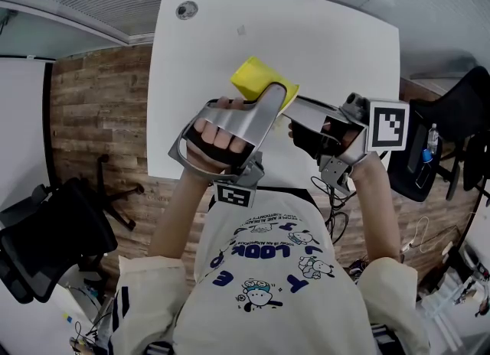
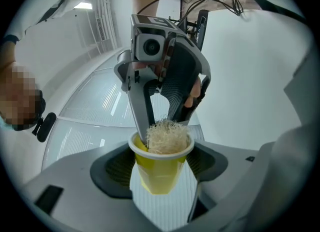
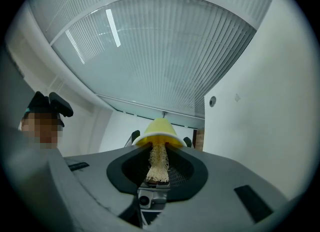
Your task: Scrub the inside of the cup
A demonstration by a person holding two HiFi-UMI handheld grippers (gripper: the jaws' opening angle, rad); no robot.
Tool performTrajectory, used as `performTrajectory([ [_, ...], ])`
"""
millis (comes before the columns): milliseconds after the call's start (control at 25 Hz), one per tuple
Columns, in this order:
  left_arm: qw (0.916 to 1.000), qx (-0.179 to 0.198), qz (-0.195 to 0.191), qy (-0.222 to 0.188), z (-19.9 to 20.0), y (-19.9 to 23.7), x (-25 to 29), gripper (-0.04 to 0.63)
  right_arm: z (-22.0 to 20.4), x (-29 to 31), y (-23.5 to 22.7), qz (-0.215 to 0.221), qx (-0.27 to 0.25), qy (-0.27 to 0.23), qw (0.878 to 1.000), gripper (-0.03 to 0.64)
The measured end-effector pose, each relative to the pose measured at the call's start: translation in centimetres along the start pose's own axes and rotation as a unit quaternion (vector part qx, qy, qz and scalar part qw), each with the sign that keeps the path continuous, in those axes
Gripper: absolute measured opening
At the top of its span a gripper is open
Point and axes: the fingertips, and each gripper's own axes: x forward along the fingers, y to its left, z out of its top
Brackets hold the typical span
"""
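A yellow cup (image 1: pixel 259 82) lies on its side in the air above the white table (image 1: pixel 337 47), with my left gripper (image 1: pixel 264 105) shut on its body. In the left gripper view the cup (image 2: pixel 159 173) sits between the jaws with its white rim facing away. A pale fibrous scrub pad (image 2: pixel 167 136) fills its mouth. My right gripper (image 1: pixel 295 112) is shut on that pad, and one of its fingers (image 2: pixel 141 111) reaches into the cup. In the right gripper view the pad (image 3: pixel 159 163) runs from between the jaws into the cup (image 3: pixel 159 130).
The table has a round grommet (image 1: pixel 186 10) near its far left corner. Wood floor surrounds it, with black office chairs at the left (image 1: pixel 46 246) and right (image 1: pixel 463 109). A bottle (image 1: pixel 430 147) stands at the right, and cables lie near the person's right side.
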Motion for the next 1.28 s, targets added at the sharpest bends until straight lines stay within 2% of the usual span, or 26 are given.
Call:
performTrajectory([
  [480, 0.9989, -0.03, -0.035, 0.004, -0.5, -1.2, -0.1, 0.35, -0.2, 0.6, -0.5, -0.056, -0.087, 0.019, 0.994, 0.077],
  [760, 0.997, -0.049, -0.059, 0.011, -0.4, -2.0, -0.3, 0.35, -0.7, 0.8, -0.9, -0.099, -0.153, 0.037, 0.983, 0.077],
  [1000, 0.9949, -0.059, -0.081, 0.013, 0.0, -2.8, 0.2, 0.35, -0.6, 0.4, -1.5, -0.151, -0.232, 0.06, 0.959, 0.075],
  [1280, 0.992, -0.069, -0.105, 0.015, -0.2, -3.6, -0.2, 0.35, -1.3, 0.8, -1.9, -0.208, -0.34, 0.096, 0.912, 0.075],
])
